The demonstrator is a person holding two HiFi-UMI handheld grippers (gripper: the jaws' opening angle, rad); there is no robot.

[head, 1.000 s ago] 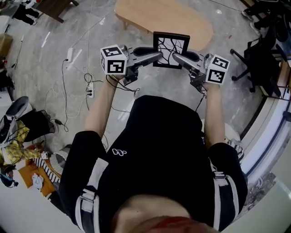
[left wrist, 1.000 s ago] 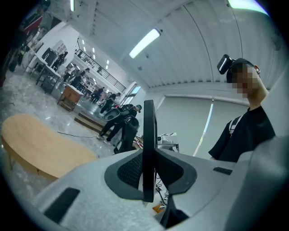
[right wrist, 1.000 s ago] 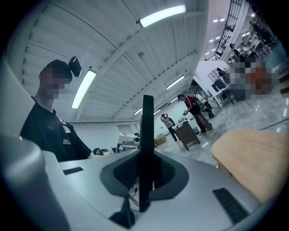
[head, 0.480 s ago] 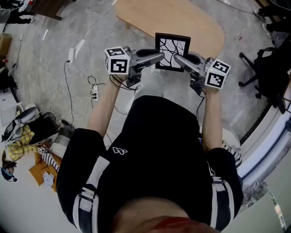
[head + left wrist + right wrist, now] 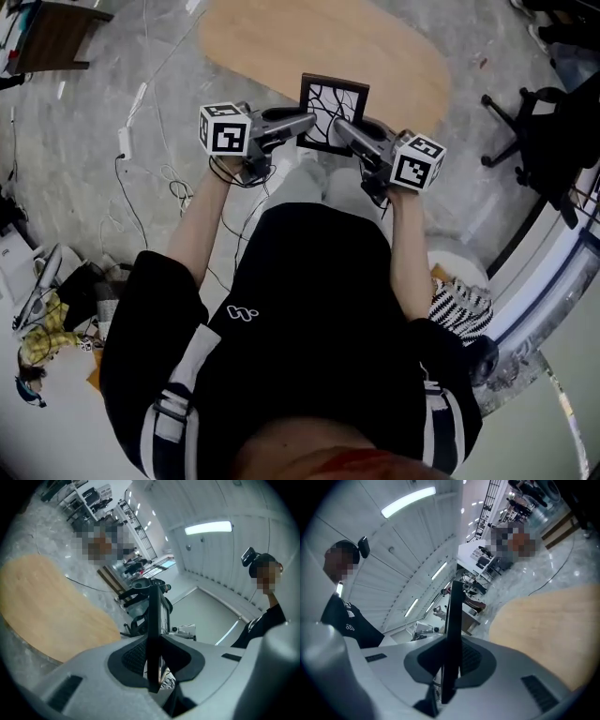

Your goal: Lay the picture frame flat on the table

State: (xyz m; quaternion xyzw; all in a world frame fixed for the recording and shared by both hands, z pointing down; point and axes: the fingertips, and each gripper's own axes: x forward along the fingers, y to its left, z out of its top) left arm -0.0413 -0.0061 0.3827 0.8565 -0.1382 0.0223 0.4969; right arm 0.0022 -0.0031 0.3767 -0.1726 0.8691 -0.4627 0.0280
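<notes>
A black picture frame (image 5: 333,114) with a white, black-lined print hangs in the air between both grippers, just short of the oval wooden table (image 5: 281,42). My left gripper (image 5: 305,122) is shut on the frame's left edge, my right gripper (image 5: 337,127) on its right edge. In the left gripper view the frame (image 5: 153,634) shows edge-on as a thin dark bar clamped between the pads, the table (image 5: 47,616) below left. The right gripper view shows the same edge-on frame (image 5: 452,639) pinched between the pads, with the table (image 5: 543,625) at right.
Cables and a power strip (image 5: 125,142) lie on the grey floor at left. A black office chair (image 5: 534,122) stands at right. Clutter (image 5: 47,309) sits on the floor at lower left. A second dark table (image 5: 47,33) is at top left.
The person has stepped toward the table; both grippers and the frame moved slightly left in view, with the wooden table closer beneath the frame. Both grips are unchanged.
</notes>
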